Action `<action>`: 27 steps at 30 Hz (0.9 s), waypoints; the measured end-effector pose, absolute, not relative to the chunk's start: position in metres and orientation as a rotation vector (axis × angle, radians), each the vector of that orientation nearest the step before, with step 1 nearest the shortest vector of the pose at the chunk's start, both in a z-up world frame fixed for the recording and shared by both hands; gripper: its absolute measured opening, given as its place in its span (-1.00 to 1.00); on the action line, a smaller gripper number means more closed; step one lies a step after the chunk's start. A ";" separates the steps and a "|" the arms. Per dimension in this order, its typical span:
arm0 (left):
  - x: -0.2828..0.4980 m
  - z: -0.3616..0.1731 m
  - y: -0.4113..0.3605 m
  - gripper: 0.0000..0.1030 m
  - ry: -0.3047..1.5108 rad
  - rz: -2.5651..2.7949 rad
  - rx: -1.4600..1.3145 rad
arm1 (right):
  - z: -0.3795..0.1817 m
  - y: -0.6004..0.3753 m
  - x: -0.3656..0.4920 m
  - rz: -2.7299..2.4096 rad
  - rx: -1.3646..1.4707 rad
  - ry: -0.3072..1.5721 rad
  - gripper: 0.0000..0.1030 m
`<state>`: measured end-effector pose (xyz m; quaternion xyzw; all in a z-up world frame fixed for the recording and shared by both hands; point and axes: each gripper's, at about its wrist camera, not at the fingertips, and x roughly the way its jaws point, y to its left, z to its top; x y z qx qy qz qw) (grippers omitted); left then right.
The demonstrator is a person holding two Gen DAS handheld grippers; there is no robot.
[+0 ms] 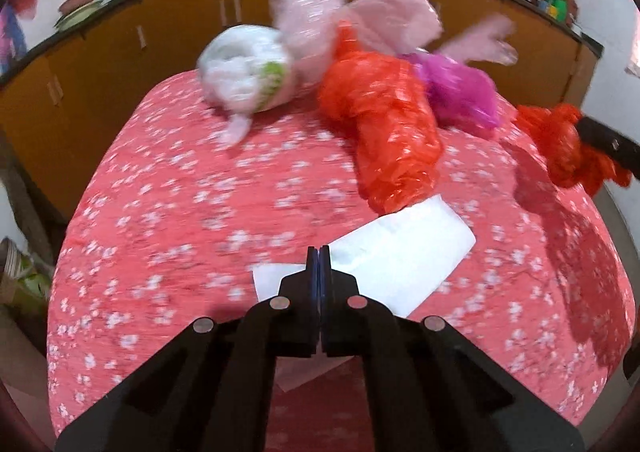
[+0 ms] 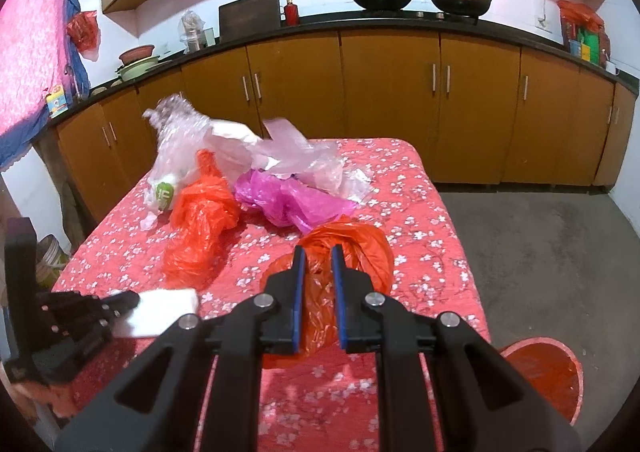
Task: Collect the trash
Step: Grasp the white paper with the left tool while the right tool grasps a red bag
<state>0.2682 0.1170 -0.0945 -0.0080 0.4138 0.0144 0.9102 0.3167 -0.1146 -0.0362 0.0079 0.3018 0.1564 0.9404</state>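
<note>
Already the left gripper has its fingers pressed together at the near edge of the white paper sheet. Whether the edge is caught between them I cannot tell. The sheet lies flat on the bench, its long axis running up and to the right from those fingers. The right gripper pinches an orange plastic bag, bunched between its blue pads; the red bin stands below and to the right of it, so this hand is the nearer to dropping its load. Counted: two orange bags, the second lying loose further back, one magenta bag, one sheet, and a heap of clear wrap round a white tub.
</note>
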 end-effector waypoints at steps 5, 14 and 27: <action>0.260 -0.091 0.123 -0.96 0.836 -0.043 -0.028 | -0.039 -0.109 0.317 0.329 0.005 0.625 -0.73; 0.269 -0.097 0.107 -0.36 0.856 -0.077 0.011 | -0.040 -0.108 0.318 0.330 0.005 0.638 -0.73; 0.263 -0.096 0.116 -0.97 0.826 -0.009 0.034 | -0.040 -0.111 0.317 0.326 0.021 0.634 -0.73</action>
